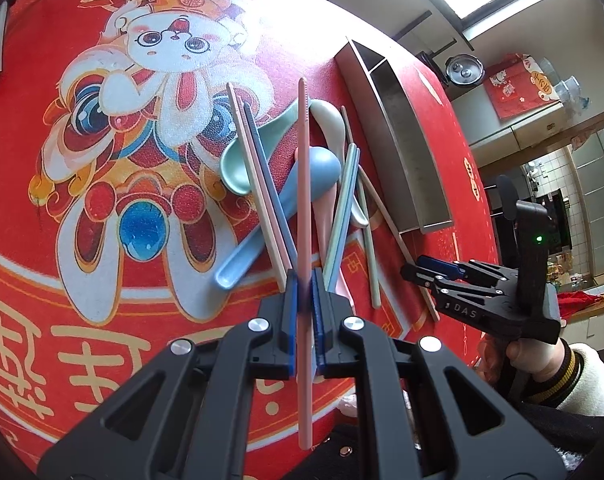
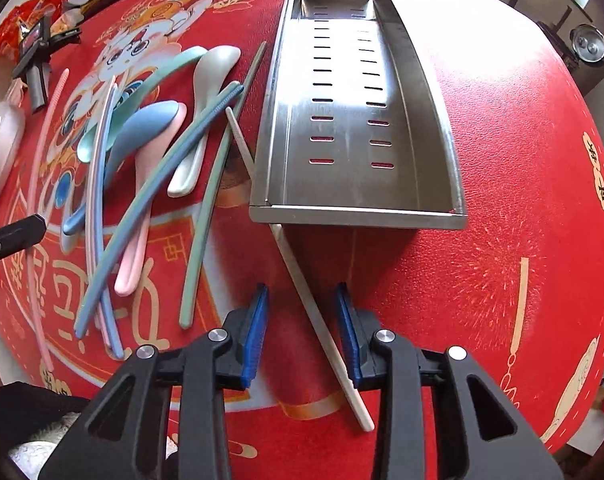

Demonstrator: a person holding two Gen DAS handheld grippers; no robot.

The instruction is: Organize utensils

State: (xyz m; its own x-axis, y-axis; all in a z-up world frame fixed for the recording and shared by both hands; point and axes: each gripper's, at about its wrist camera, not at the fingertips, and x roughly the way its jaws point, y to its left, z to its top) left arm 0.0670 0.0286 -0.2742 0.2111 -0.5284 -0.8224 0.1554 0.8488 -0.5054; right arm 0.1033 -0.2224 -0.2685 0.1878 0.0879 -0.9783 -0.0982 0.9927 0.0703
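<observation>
My left gripper (image 1: 304, 284) is shut on a pink chopstick (image 1: 303, 184) and holds it above a pile of pastel spoons and chopsticks (image 1: 286, 184) on the red mat. The pile also shows at the left of the right wrist view (image 2: 142, 152). A steel utensil tray (image 2: 354, 120) with a slotted floor lies empty to the right of the pile. My right gripper (image 2: 302, 320) is open above a beige chopstick (image 2: 322, 320) that runs under the tray's near end. The right gripper also shows in the left wrist view (image 1: 430, 276).
The round table is covered by a red printed mat (image 2: 502, 160). Packets and a black tool (image 2: 34, 60) lie at the far left edge. A pressure cooker (image 1: 464, 70) and kitchen cabinets (image 1: 542, 136) stand beyond the table.
</observation>
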